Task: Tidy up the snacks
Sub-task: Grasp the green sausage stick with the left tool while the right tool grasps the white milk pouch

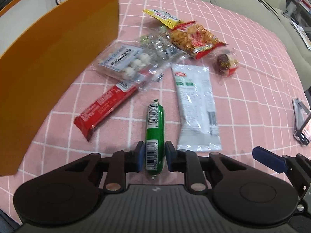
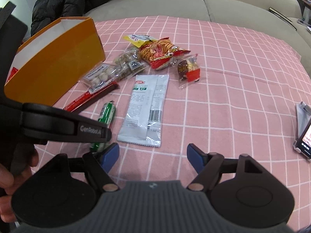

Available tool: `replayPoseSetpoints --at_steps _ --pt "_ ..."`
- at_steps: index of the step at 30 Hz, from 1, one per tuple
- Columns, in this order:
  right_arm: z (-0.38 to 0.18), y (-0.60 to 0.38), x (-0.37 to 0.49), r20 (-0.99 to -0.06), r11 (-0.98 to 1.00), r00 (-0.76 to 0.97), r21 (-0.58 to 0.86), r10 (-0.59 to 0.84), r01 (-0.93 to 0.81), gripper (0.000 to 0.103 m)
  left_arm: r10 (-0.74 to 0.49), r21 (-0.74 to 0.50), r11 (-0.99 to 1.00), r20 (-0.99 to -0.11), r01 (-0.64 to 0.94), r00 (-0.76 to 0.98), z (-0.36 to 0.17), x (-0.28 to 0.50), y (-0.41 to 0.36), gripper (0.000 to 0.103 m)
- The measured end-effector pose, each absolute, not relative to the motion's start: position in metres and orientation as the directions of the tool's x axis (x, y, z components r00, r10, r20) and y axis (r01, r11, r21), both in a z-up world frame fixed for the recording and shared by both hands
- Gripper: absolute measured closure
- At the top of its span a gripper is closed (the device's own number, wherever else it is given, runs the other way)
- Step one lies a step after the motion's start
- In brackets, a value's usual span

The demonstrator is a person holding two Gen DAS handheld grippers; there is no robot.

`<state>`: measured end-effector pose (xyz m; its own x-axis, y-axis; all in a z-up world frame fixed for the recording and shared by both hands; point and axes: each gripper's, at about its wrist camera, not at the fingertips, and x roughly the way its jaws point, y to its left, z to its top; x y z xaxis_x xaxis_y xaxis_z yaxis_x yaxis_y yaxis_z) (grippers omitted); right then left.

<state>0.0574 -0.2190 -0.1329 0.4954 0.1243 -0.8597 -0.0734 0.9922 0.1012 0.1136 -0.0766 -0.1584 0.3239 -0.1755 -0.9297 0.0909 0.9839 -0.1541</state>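
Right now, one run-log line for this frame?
left gripper: shut on green sausage | right gripper: open, empty | orange box: open

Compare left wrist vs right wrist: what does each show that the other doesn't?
Left wrist only: the barcodes on the green sausage, and the left gripper with its blue fingers closed on the sausage.

Right wrist only: the open top and white inside of the orange box, a black jacket on the sofa, and the right gripper open and empty.

Both: the sausage, white packet, red bar, and pink checked cloth.
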Motion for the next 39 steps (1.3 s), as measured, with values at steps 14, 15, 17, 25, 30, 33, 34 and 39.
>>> replayPoseSetpoints --at_steps 14,15,17,25,30,33,34,39 --pt "-0.153 -0.204 0.095 -0.827 0.989 0.548 0.059 0.124 -0.135 0.021 -0.218 -0.200 0.976 -0.914 0.088 0.344 -0.159 0.127 -0.047 0.073" --pt "-0.155 -0.202 0.097 -0.826 0.989 0.551 0.049 0.118 -0.138 0.019 -0.231 -0.217 0.973 -0.911 0.081 0.342 -0.160 0.127 -0.044 0.073" --pt "-0.160 -0.200 0.100 -0.829 0.989 0.547 0.048 0.118 -0.140 0.019 -0.249 -0.244 0.968 -0.908 0.056 0.337 -0.161 0.128 -0.037 0.069" --pt "-0.177 -0.194 0.110 -0.836 0.992 0.543 0.018 0.085 -0.127 0.019 -0.256 -0.266 0.964 -0.897 0.023 0.361 -0.163 0.127 -0.033 0.068" --pt "-0.180 -0.193 0.110 -0.813 0.990 0.574 0.017 0.097 -0.143 0.020 -0.264 -0.287 0.958 -0.896 -0.014 0.357 -0.163 0.128 -0.028 0.067" --pt "-0.177 -0.194 0.109 -0.804 0.990 0.587 0.016 0.096 -0.140 0.040 -0.259 -0.278 0.961 -0.901 -0.003 0.349 -0.162 0.127 -0.028 0.067" --pt "-0.176 -0.196 0.109 -0.805 0.990 0.585 0.016 0.096 -0.140 0.043 -0.257 -0.275 0.962 -0.901 0.000 0.349 -0.162 0.126 -0.029 0.067" --pt "-0.172 -0.209 0.098 -0.824 0.989 0.559 0.016 0.096 -0.147 0.052 -0.240 -0.234 0.970 -0.896 0.064 0.374 -0.161 0.122 -0.035 0.069"
